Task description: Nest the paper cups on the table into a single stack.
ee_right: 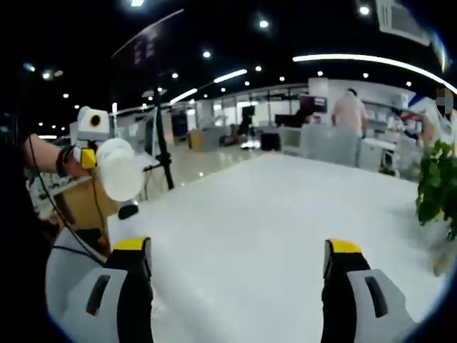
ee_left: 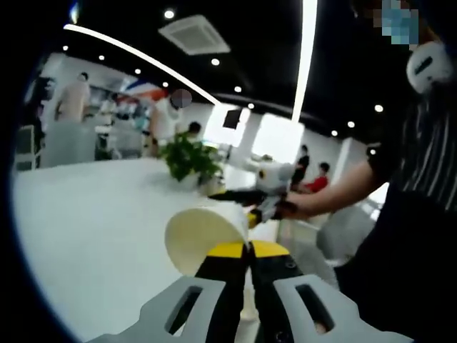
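left gripper point(ee_left: 248, 250) is pinching a cup point(ee_left: 203, 236) up off the table point(ee_left: 93, 214); right gripper point(ee_right: 239, 256) is spread wide, holding nothing; i'd keep that cup level and lower it straight into the next one; can't see other cups

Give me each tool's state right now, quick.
Left tool: closed on a paper cup, held above the table.
Right tool: open, holding nothing.
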